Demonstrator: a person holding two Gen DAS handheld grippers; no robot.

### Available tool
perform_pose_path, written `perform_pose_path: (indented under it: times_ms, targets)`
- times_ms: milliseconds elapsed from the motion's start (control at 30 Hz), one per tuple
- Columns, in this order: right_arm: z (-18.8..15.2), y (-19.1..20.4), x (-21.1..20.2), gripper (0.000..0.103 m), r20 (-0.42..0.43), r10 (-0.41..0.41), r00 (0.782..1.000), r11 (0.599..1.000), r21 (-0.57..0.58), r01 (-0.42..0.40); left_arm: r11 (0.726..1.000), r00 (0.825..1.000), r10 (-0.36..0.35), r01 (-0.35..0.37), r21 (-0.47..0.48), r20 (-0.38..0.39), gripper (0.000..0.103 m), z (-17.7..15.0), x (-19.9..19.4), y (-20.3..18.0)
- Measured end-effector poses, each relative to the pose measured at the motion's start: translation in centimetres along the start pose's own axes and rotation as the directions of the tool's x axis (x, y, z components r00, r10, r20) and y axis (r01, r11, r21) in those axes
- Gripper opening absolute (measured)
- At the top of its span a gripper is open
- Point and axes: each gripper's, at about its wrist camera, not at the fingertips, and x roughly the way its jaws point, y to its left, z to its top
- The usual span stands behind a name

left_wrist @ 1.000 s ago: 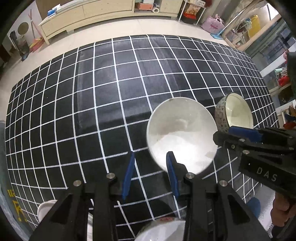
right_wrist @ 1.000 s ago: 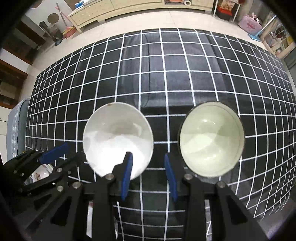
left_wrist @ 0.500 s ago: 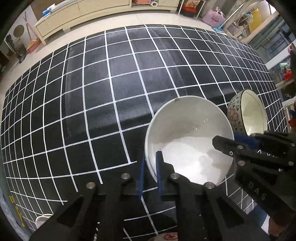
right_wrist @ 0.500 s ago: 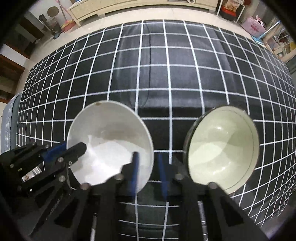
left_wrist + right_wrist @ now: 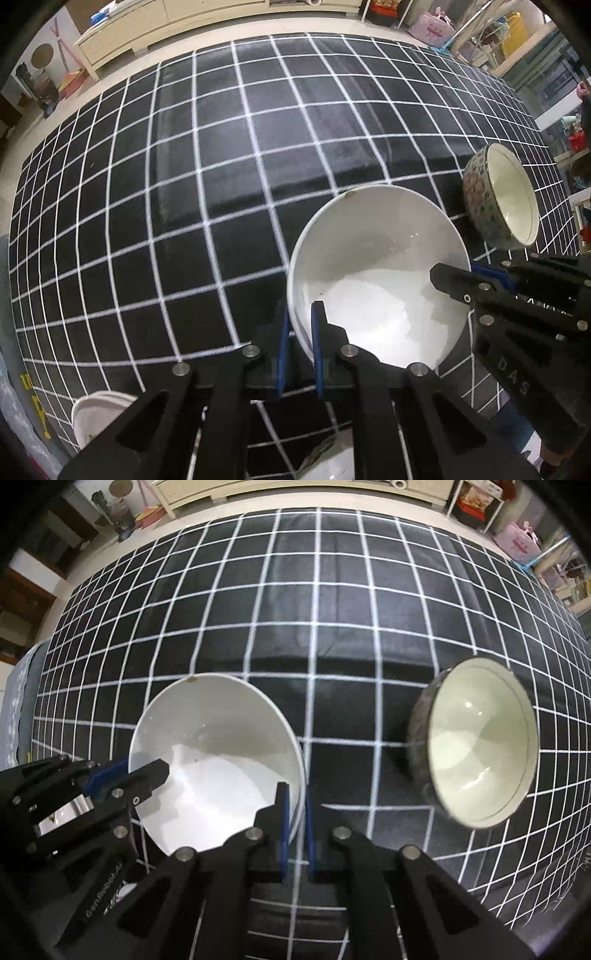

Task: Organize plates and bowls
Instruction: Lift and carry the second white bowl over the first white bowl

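White bowl (image 5: 373, 273), rim pinched by left gripper (image 5: 300, 332), right gripper (image 5: 295, 812)

My left gripper (image 5: 298, 345) pinches the near-left rim of the white bowl (image 5: 376, 277). My right gripper (image 5: 448, 281) clamps its right rim. Patterned bowl (image 5: 496, 195) sits just beyond, on the checked tablecloth (image 5: 184, 166). White plate (image 5: 99, 415) at lower left.

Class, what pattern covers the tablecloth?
A white grid on black tablecloth; clearest in the right wrist view.

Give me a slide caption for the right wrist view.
Both grippers clamp the white bowl's rim, patterned bowl beside it.
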Motion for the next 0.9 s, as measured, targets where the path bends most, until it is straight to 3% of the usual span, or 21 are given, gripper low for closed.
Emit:
perform_pose_path:
  times_ms: [500, 633, 900]
  targets:
    - [-6.4, 15.4, -0.2, 0.011, -0.020, -0.001, 1.000, 0.999, -0.054, 0.000, 1.000, 1.000, 0.010, -0.010, -0.029, -0.017, 0.010, -7.8, 1.3, 5.5]
    - [-6.8, 17.7, 0.1, 0.011, -0.032, -0.005, 0.999, 0.999, -0.050, 0.004, 1.000, 1.000, -0.001, 0.000, -0.032, -0.014, 0.010, -8.7, 1.3, 5.8]
    - [-7.8, 18.3, 1.5, 0.011, -0.035, -0.003, 0.999, 1.000, -0.030, 0.002, 1.000, 1.000, 0.004, -0.005, -0.030, -0.012, 0.010, -9.4, 1.6, 4.8]
